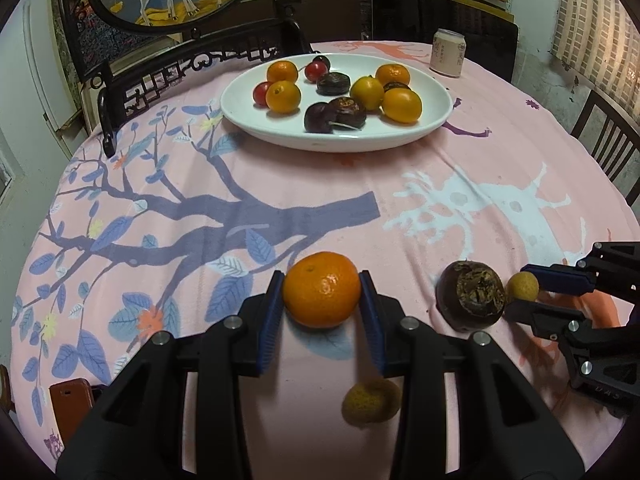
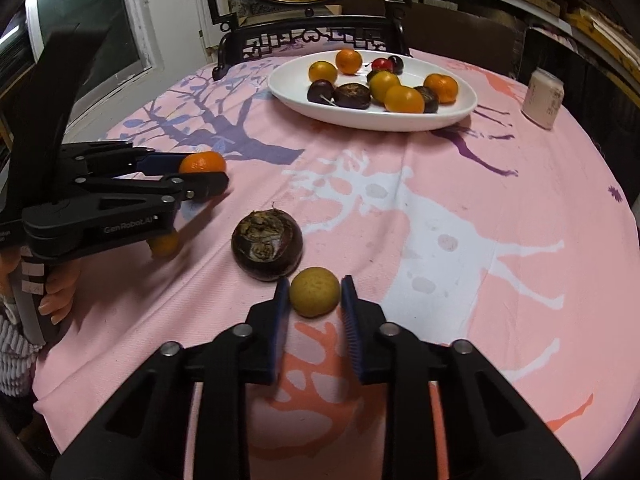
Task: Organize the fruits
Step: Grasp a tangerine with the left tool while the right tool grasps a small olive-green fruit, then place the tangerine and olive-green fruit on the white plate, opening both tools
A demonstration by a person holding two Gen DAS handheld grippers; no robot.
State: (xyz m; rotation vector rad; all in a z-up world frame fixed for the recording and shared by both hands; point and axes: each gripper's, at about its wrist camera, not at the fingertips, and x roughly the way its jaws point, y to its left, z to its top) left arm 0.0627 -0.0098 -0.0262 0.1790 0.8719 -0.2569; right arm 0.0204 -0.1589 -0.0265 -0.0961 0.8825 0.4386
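A: Left wrist view first: the left gripper (image 1: 322,292) has its jaws clamped on a round orange mandarin (image 1: 322,289), blue pads against both flanks, down at the pink printed tablecloth (image 1: 280,184) on the table. A second small tan fruit (image 1: 370,400) lies blurred under the gripper body.

B: And the right gripper (image 2: 314,294) has its jaws closed on a small round yellow-tan longan-like fruit (image 2: 314,291). In its own view the left pad touches; the right pad looks a hair off, though the grip reads as fully closed.

A: That is the risk, I think. The fruit is small and round, held near the pad tips, so it could squirt out forward when lifted.

B: A dark brown mangosteen-like fruit with a rough scarred top (image 2: 267,245) sits just beside it, touching or nearly so. A tilted lift could nudge it and set it rolling.

A: Destination is probably the white oval ceramic plate (image 1: 320,142) at the far side, already holding about 10 pieces. Both carries cross open cloth, and both grippers could arrive there together.

B: So a dropped fruit could roll off the round table, or landing on the crowded plate could knock fruit out. The pale drinks can (image 2: 543,98) stands well apart, no concern.
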